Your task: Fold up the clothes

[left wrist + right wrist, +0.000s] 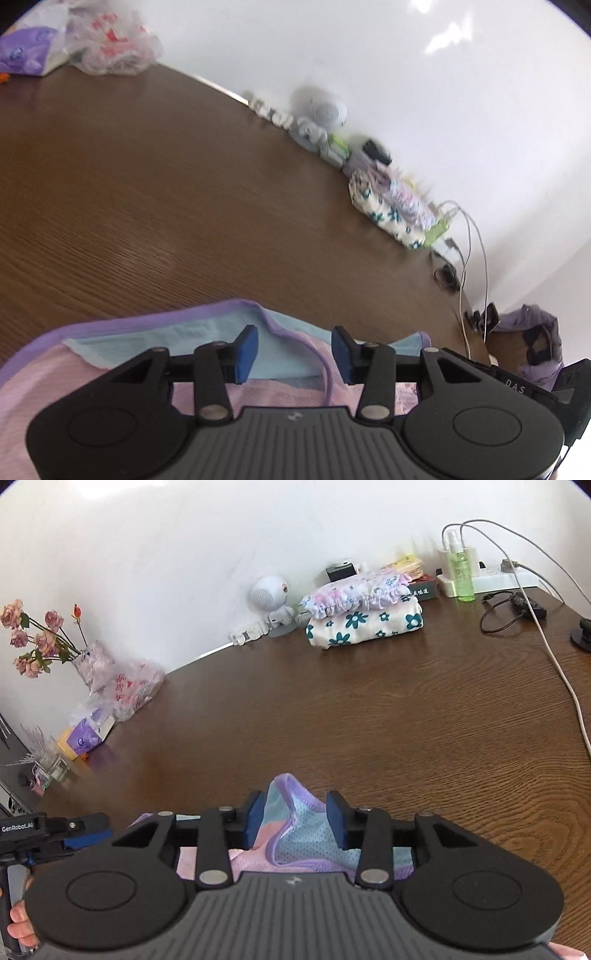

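The pink, blue and lilac garment (122, 354) lies on the brown counter (147, 184) directly under both tongs. The left tongs (294, 352) stand apart, straddling its lilac hem without pressing. The right tongs (297, 821) are also apart, a raised fold of the hem between them, so the right looks nearer a grip.

I see a dark wooden table (332, 716) butting against a plain white wall (177, 546); bright light patches (447, 33) gleam on that wall above it.
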A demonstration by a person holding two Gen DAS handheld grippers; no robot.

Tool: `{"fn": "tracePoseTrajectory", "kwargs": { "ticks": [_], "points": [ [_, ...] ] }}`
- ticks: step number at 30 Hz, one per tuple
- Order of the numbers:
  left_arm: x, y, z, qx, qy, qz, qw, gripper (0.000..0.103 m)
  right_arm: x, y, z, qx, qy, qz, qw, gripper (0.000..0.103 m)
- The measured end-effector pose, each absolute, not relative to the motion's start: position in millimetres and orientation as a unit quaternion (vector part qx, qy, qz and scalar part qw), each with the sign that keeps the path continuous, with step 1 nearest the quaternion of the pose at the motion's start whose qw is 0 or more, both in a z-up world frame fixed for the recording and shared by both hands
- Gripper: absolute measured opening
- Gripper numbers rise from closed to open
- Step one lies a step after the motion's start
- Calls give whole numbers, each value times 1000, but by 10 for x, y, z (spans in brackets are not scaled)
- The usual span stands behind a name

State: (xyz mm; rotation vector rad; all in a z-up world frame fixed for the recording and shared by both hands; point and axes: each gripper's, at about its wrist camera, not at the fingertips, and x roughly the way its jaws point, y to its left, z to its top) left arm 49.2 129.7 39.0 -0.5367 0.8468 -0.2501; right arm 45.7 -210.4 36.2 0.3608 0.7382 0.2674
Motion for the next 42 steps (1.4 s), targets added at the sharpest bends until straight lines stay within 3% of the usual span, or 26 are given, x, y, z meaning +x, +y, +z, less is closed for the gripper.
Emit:
{"fn": "tracePoseTrajectory", "kwargs": {
  "ticks": [2, 4, 5, 6, 7, 17, 19, 21, 23, 28, 30, 31, 37, 40, 42],
  "points": [
    [603, 1217, 308, -241, 420, -103, 869, 39, 444, -2046, 330, 170, 365, 137, 905, 38],
    [682, 1173, 245, -225, 422, -82, 875, 29, 407, -1990, 304, 160, 369, 143, 904, 38],
    [698, 1174, 230, -221, 420, -74, 877, 19, 392, -1973, 295, 154, 369, 144, 905, 38],
    [713, 1177, 213, -217, 419, -67, 879, 0, 379, -1960, 289, 148, 368, 144, 907, 38],
    [730, 1203, 178, -222, 414, -64, 880, 0, 365, -1947, 284, 141, 367, 143, 908, 38],
    [737, 1516, 238, -233, 358, -1, 904, 2, 292, -1886, 133, 122, 372, 162, 906, 43],
    [672, 1535, 317, -237, 374, -31, 896, 12, 259, -1861, 156, 113, 366, 165, 909, 43],
    [531, 1545, 365, -225, 373, -71, 897, 31, 233, -1858, 187, 111, 361, 169, 911, 43],
    [438, 1502, 374, -203, 381, -95, 897, 36, 217, -1866, 214, 110, 356, 168, 912, 43],
    [448, 1347, 250, -167, 401, -109, 894, 29, 266, -1852, 195, 105, 364, 167, 910, 43],
    [487, 1341, 246, -144, 405, -92, 898, 7, 258, -1862, 201, 94, 366, 161, 912, 43],
    [512, 1380, 227, -148, 402, -89, 899, 1, 244, -1886, 221, 91, 365, 157, 913, 43],
    [633, 1494, 230, -161, 410, -67, 895, 1, 58, -2295, 548, 96, 346, 141, 923, 43],
    [518, 1375, 429, -160, 396, -88, 900, 13, -118, -2544, 730, 61, 332, 125, 933, 52],
    [324, 1216, 540, -171, 377, -151, 898, 34, -156, -2698, 764, 31, 344, 108, 932, 54]
  ]
}}
